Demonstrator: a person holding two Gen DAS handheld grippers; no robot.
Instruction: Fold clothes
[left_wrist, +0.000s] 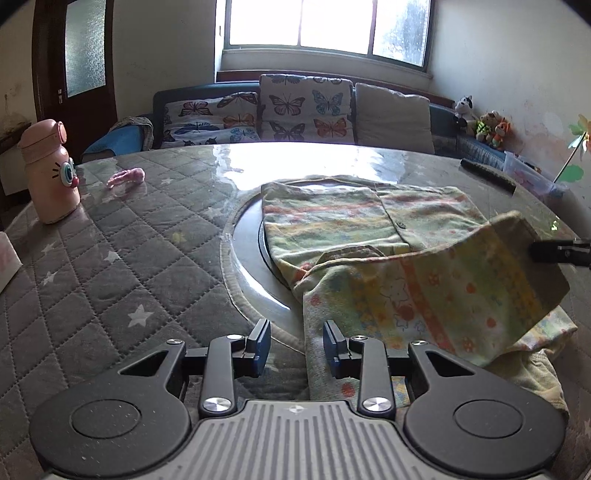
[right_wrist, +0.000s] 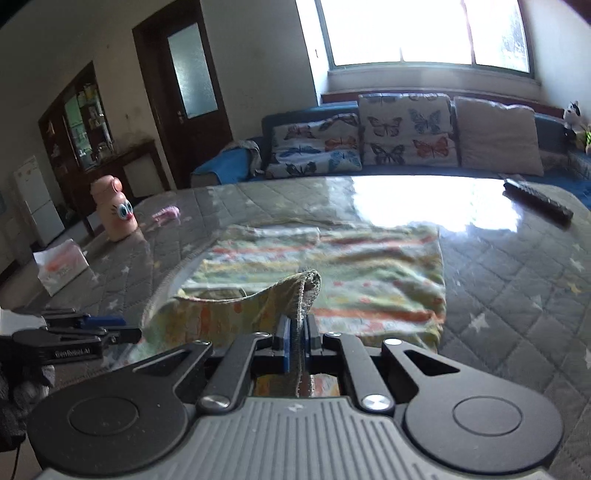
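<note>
The right gripper (right_wrist: 295, 338) has its blue-padded fingers (right_wrist: 283, 341) pressed together on a fold of a pastel printed child's garment (left_wrist: 369, 229), holding that part, a cuff-like end, lifted above the rest of the cloth. The left gripper (left_wrist: 297, 345) has its fingers (left_wrist: 260, 341) spread apart with nothing between them; it sits low at the near left edge of the garment, its right pad just beside the fabric.

The garment lies across the middle of a round table (left_wrist: 110, 258) covered by a grey quilted cloth with white stars, partly over a smooth round inset at the table's centre. In the left wrist view the lifted part stretches to the right, where the tip of the right gripper (left_wrist: 554, 251) clamps it.

A pink cartoon-faced water bottle (left_wrist: 50, 173) stands at the far left of the table, a small pink object (left_wrist: 125, 177) lies near it, and a dark remote control (left_wrist: 487, 175) lies at the far right. A sofa with butterfly-print cushions (left_wrist: 303, 107) sits behind, under a bright window.
</note>
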